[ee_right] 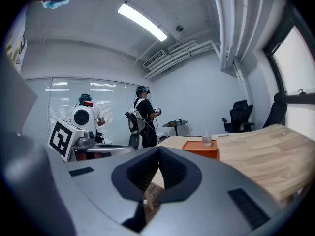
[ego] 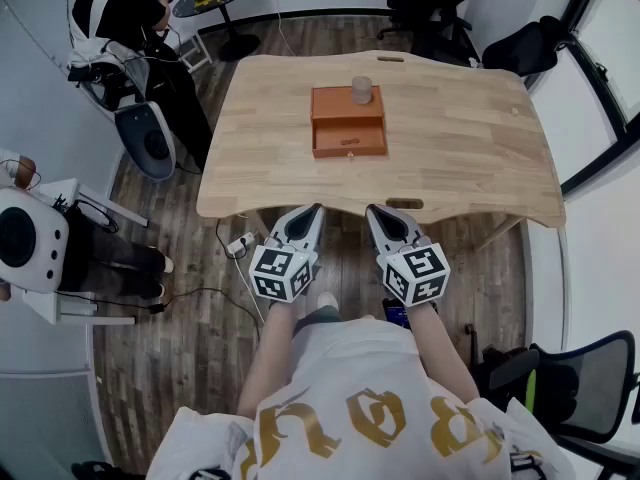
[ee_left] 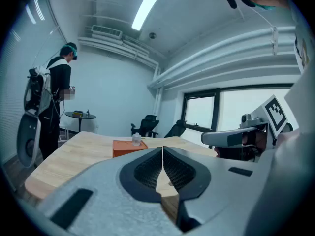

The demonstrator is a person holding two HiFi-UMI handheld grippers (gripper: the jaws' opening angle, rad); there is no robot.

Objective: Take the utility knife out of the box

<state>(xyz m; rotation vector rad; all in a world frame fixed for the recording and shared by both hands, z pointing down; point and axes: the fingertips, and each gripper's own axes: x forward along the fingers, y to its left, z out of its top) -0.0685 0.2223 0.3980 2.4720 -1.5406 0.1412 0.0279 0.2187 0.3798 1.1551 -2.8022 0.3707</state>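
The left gripper (ego: 314, 211) is clenched, jaw tips touching with nothing between them, and the right gripper (ego: 371, 211) is the same. Both are held just off the near edge of the table (ego: 460, 158), apart from it. The orange box (ego: 348, 128) sits toward the middle of the far edge, with a small clear jar (ego: 361, 90) on its far end. The utility knife cannot be seen.
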